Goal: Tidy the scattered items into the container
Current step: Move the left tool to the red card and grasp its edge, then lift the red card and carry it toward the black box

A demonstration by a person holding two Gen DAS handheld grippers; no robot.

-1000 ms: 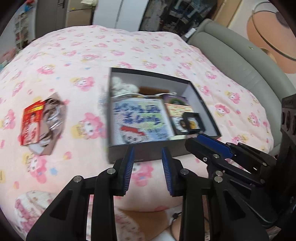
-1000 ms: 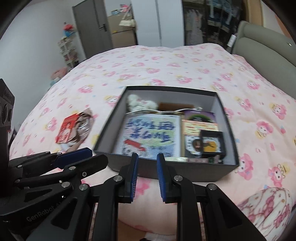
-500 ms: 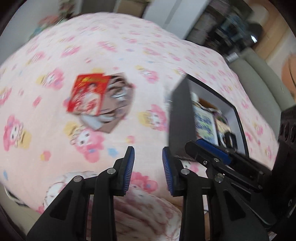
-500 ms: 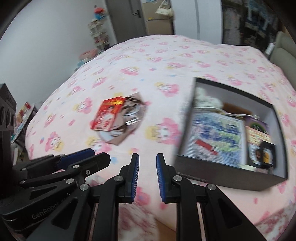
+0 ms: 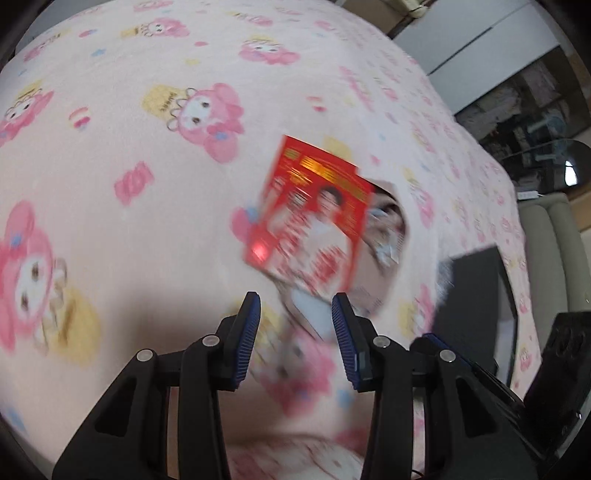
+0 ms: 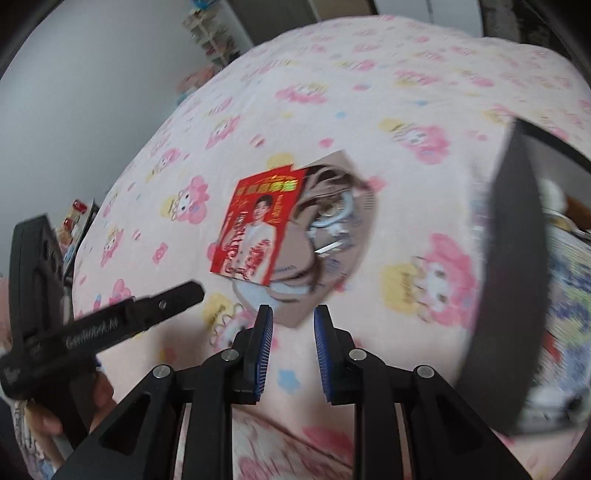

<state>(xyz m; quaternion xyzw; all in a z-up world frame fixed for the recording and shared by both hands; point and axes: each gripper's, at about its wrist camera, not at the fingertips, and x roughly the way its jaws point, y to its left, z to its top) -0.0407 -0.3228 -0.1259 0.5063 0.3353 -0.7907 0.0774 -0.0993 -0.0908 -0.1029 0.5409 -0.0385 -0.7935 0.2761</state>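
A red card (image 5: 314, 218) (image 6: 258, 225) printed with a person lies on the pink bedspread (image 5: 147, 206), overlapping a brown illustrated card (image 5: 388, 236) (image 6: 332, 229). My left gripper (image 5: 295, 306) hovers just short of their near edge. Its jaws are opening and nothing is pressed between the pads. My right gripper (image 6: 293, 314) is open by a narrow gap at the brown card's near corner, gripping nothing. One finger of the left gripper (image 6: 166, 304) crosses the right wrist view at the left. The black box (image 5: 476, 295) (image 6: 513, 280) stands to the right.
The box holds a patterned book (image 6: 569, 280) and other items. A padded grey headboard (image 5: 550, 258) runs behind it. A shelf (image 6: 214, 33) stands by the far wall. A hand (image 6: 99, 398) holds the left gripper. The bed's near edge lies under both grippers.
Both grippers have swung left from the box and dropped towards the two cards, which now look much larger. The left gripper's jaws have widened and its view has rolled.
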